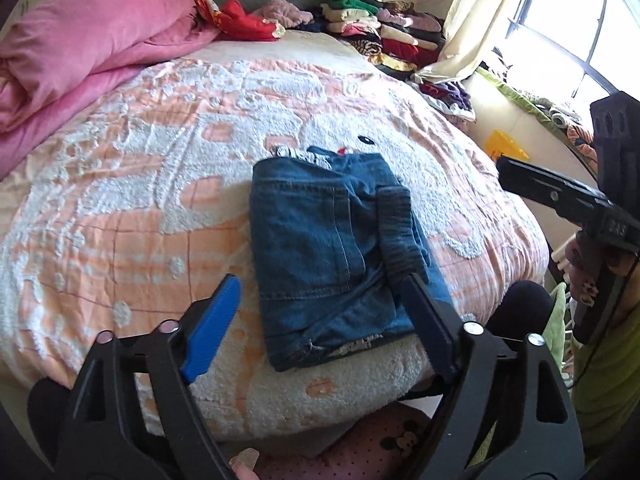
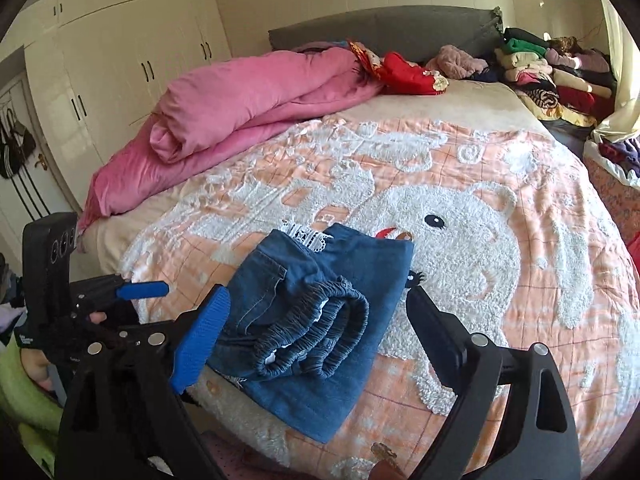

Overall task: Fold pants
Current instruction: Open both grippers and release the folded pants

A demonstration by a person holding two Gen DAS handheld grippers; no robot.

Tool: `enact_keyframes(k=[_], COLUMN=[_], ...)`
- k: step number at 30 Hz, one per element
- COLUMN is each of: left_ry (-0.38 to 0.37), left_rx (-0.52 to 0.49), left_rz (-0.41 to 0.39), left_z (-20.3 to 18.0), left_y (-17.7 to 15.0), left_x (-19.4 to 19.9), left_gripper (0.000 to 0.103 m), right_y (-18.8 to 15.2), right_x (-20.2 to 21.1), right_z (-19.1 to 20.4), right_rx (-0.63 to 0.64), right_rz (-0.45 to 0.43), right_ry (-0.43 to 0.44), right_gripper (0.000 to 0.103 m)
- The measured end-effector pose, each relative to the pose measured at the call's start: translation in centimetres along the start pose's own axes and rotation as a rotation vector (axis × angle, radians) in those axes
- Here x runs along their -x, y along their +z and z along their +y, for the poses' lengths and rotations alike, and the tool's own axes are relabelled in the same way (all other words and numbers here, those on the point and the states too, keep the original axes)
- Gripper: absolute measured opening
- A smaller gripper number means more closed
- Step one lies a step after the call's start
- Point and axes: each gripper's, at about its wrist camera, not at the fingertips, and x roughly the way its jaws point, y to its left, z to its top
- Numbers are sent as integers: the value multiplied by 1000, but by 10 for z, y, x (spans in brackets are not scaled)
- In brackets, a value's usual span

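Blue denim pants [image 1: 332, 256] lie folded into a compact bundle on the bed near its front edge, with the elastic waistband on top; they also show in the right wrist view [image 2: 320, 312]. A white lace trim sticks out at the far end. My left gripper [image 1: 320, 320] is open, its jaws standing wide on either side of the bundle's near end, holding nothing. My right gripper [image 2: 316, 332] is open too, jaws spread on either side of the waistband, holding nothing. Each gripper shows in the other's view: the right one [image 1: 532, 184], the left one [image 2: 140, 290].
The bed has a peach and white fleece blanket [image 2: 480, 240]. A rolled pink quilt [image 2: 240, 108] lies at the back left. Stacks of folded clothes [image 2: 552, 76] sit at the back right by the headboard. A window with curtain [image 1: 560, 20] is at right; wardrobes [image 2: 120, 40] at left.
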Motion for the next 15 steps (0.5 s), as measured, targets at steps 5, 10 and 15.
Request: enact_keyframes(k=[5, 10, 15], left_ry=[39, 66, 39], left_rx=[13, 36, 88], left_rz=[-6, 18, 62], left_z=[9, 23, 37], left_y=[11, 21, 26], left_x=[-11, -40, -71], left_gripper=[83, 83, 83], right_y=[-6, -18, -31], right_x=[-14, -52, -91], right_z=[-14, -40, -56], right_rx=[-33, -100, -141], right_rz=[24, 111, 206], right_ry=[-33, -75, -61], right_gripper=[89, 88, 75])
